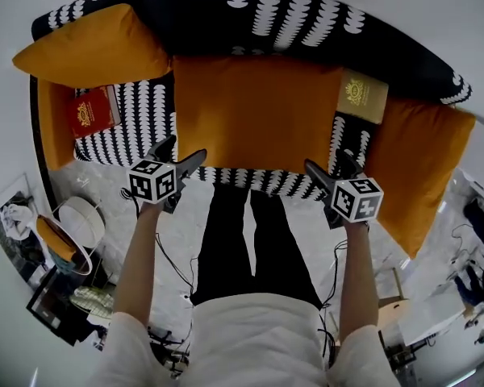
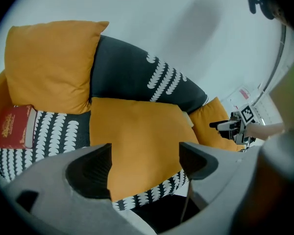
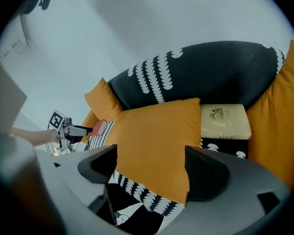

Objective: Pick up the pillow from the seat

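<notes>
A flat orange pillow [image 1: 258,111] lies in the middle of the seat of a black sofa [image 1: 306,22] with a white pattern. It fills the centre of the left gripper view [image 2: 132,131] and the right gripper view [image 3: 157,126]. My left gripper [image 1: 181,153] hovers at the pillow's front left corner, jaws open and empty [image 2: 144,155]. At the front right corner my right gripper [image 1: 327,166] is also open, holding nothing [image 3: 152,163]. Neither touches the pillow.
An upright orange cushion [image 1: 93,47] stands at the sofa's left end, another [image 1: 423,168] at the right end. A red book [image 1: 93,111] lies left of the pillow, a gold box [image 1: 363,95] to its right. The person's legs [image 1: 242,232] stand before the seat. A small side table [image 1: 64,240] sits lower left.
</notes>
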Demonstrator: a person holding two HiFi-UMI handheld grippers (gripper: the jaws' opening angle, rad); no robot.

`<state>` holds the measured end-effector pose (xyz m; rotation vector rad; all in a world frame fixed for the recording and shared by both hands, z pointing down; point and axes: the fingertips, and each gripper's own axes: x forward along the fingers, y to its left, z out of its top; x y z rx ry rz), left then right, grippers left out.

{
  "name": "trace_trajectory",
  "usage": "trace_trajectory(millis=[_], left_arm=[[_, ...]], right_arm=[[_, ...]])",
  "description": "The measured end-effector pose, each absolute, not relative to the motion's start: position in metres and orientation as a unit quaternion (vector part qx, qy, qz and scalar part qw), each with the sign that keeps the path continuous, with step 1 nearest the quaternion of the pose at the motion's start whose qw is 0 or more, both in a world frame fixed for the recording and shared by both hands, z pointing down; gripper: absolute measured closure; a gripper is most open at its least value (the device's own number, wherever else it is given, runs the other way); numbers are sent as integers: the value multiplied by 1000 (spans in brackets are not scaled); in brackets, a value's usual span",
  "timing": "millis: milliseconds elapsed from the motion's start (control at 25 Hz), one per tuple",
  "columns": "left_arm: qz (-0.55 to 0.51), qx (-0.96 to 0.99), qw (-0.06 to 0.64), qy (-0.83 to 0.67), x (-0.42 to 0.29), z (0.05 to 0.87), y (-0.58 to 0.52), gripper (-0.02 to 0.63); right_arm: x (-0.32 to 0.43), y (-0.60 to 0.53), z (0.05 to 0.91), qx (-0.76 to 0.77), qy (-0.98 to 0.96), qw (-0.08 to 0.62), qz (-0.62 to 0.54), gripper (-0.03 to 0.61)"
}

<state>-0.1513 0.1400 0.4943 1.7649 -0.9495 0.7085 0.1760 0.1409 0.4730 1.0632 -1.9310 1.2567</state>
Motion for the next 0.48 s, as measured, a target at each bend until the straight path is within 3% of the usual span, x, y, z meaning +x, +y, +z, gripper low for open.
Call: trace_trajectory(millis=[320,480], left_arm=[[311,699,512,-391,-173,546,128,113],[314,684,534,-385,-184,566,130,35]], right_arm=[[185,138,522,399,-705,303,502,145],[186,132,537,397,-698,302,514,113]])
